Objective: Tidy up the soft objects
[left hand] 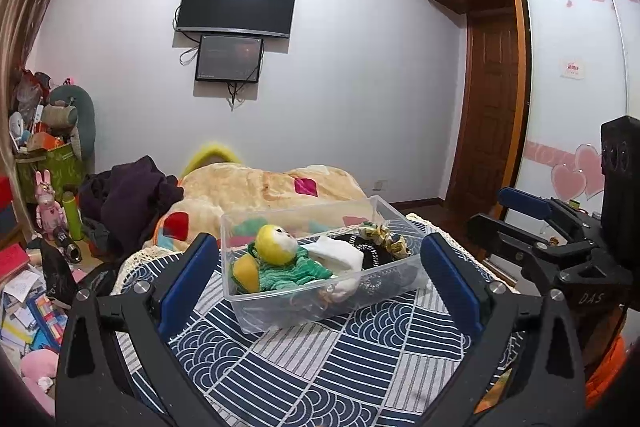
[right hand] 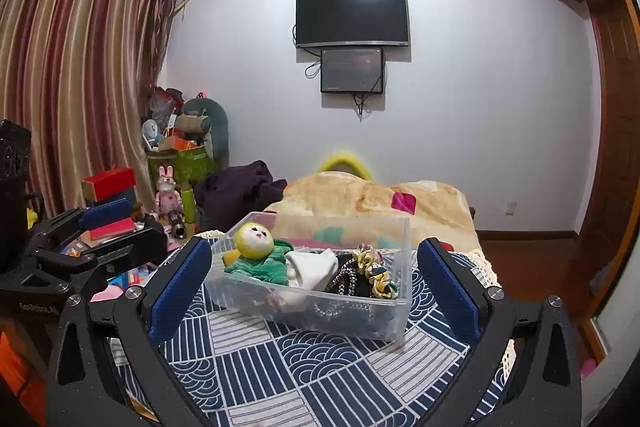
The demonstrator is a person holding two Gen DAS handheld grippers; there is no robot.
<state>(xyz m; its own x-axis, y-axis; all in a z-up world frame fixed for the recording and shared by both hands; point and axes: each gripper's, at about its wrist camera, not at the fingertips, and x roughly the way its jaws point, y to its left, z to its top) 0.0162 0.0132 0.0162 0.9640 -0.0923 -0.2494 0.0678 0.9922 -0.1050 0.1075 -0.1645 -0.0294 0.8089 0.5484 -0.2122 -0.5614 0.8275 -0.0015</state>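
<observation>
On patterned tablecloth (left hand: 320, 367), clear bin (left hand: 312, 311) of soft toys sits ahead of both grippers' wide, empty jaws.

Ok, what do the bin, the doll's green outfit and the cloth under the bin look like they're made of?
Bin: clear, smooth plastic, probably rigid; its contents show through the walls.
Doll's green outfit: looks knitted or crocheted yarn, with ribbed, matte stitches.
Cloth: apparently woven fabric, matte, printed in navy and white wave and stripe patches, lace-like at the edge.
</observation>
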